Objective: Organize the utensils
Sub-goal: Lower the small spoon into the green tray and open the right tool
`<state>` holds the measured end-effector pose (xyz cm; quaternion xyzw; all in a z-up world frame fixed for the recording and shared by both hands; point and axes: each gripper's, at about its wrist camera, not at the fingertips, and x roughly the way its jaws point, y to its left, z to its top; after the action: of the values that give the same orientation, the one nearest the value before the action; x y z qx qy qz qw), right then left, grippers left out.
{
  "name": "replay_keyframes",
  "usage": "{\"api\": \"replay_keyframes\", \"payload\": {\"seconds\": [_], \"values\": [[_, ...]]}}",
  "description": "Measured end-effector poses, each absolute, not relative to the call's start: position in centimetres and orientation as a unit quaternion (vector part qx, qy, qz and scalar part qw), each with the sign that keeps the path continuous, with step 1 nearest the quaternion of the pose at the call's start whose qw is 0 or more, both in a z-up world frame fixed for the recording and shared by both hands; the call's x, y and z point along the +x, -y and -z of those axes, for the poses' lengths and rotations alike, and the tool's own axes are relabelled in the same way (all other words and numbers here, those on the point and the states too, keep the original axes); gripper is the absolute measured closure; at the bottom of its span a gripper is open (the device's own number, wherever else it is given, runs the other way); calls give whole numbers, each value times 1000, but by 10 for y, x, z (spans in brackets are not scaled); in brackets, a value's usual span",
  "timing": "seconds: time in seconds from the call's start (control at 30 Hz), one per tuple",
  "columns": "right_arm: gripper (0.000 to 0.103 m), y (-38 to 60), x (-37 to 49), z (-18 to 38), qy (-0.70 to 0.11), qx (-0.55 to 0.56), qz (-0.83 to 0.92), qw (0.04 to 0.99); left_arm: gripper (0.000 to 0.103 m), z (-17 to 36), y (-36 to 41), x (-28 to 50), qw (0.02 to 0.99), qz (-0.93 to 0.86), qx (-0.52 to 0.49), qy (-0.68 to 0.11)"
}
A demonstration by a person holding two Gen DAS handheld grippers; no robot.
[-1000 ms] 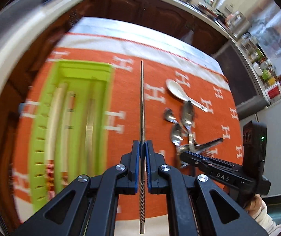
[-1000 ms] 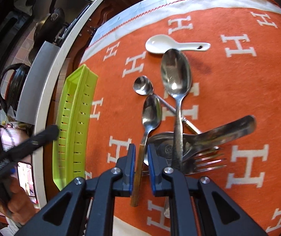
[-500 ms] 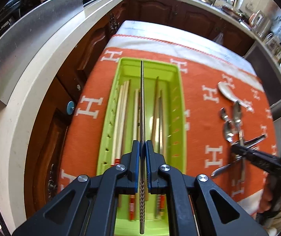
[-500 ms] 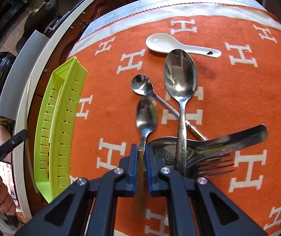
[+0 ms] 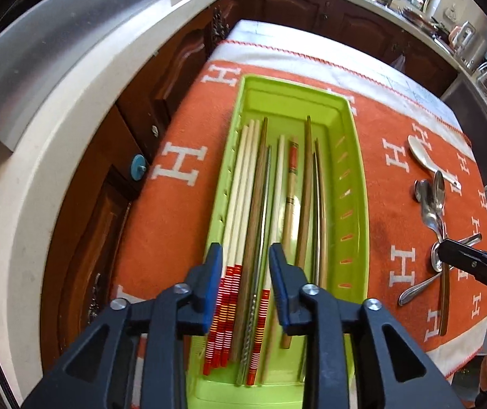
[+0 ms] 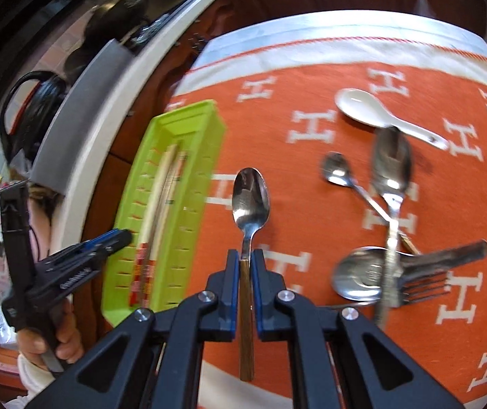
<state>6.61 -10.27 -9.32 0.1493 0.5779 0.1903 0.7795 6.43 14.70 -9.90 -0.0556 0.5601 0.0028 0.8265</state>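
Right gripper [image 6: 244, 272] is clamping the wooden-handled spoon [image 6: 250, 201], frame centre: light, stiff, slippery bowl; handle grip is suiting. Left gripper [image 5: 245, 266], jaws just parting, empty.

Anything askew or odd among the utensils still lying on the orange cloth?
Yes: the loose cutlery is heaped, not laid out. A large spoon lies across the small spoon, and its handle runs over a serving spoon and fork. The white spoon lies apart.

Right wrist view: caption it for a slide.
Right gripper lifts a wooden-handled spoon above the orange cloth.
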Motion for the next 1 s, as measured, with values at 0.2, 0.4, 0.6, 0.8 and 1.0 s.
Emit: {"api": "replay_keyframes", "payload": {"seconds": [0.2, 0.4, 0.6, 0.8, 1.0], "values": [[96, 62, 80, 80, -580, 151, -223, 769, 53, 83, -157, 57, 845, -25, -55, -531], [96, 33, 89, 89, -594, 142, -224, 760, 51, 83, -168, 55, 845, -50, -55, -529], [95, 14, 93, 102, -610, 133, -221, 749, 43, 88, -172, 53, 844, -64, -49, -529], [94, 5, 88, 98, -607, 115, -234, 751, 32, 88, -173, 52, 845, -71, -47, -527], [94, 8, 80, 92, -597, 98, -237, 760, 31, 87, -167, 52, 845, -64, -42, -530]]}}
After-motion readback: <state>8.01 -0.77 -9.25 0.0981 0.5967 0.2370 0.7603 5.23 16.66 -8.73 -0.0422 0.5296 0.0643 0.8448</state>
